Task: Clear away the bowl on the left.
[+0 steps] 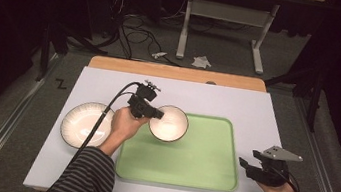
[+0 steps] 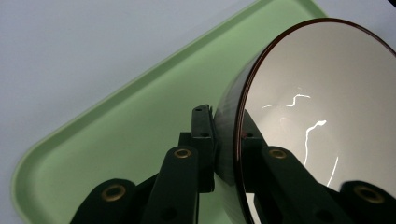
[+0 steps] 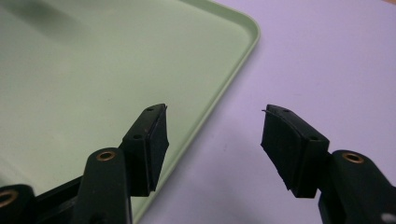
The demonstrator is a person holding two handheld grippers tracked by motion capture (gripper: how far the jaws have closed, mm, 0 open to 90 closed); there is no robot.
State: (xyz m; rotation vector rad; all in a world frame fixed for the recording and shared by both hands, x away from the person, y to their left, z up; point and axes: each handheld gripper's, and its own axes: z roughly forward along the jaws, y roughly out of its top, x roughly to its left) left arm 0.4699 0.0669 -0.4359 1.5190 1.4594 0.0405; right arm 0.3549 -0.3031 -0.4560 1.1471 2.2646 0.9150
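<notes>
My left gripper (image 1: 158,114) is shut on the rim of a bowl (image 1: 169,122) with a dark outside and a cream inside, held over the far left corner of the green tray (image 1: 208,174). In the left gripper view the jaws pinch the bowl (image 2: 322,107) wall, one jaw outside and one inside, with the tray (image 2: 135,126) beneath. My right gripper (image 1: 244,165) stands open at the tray's right edge near the table front. In the right gripper view its gripper (image 3: 212,140) has nothing between the jaws, above the tray (image 3: 93,70) rim.
A white ribbed plate (image 1: 78,126) lies on the white table (image 1: 238,103) left of the tray, partly under the left forearm. A wooden strip (image 1: 177,72) runs along the table's far edge. Cables and a metal stand are on the floor beyond.
</notes>
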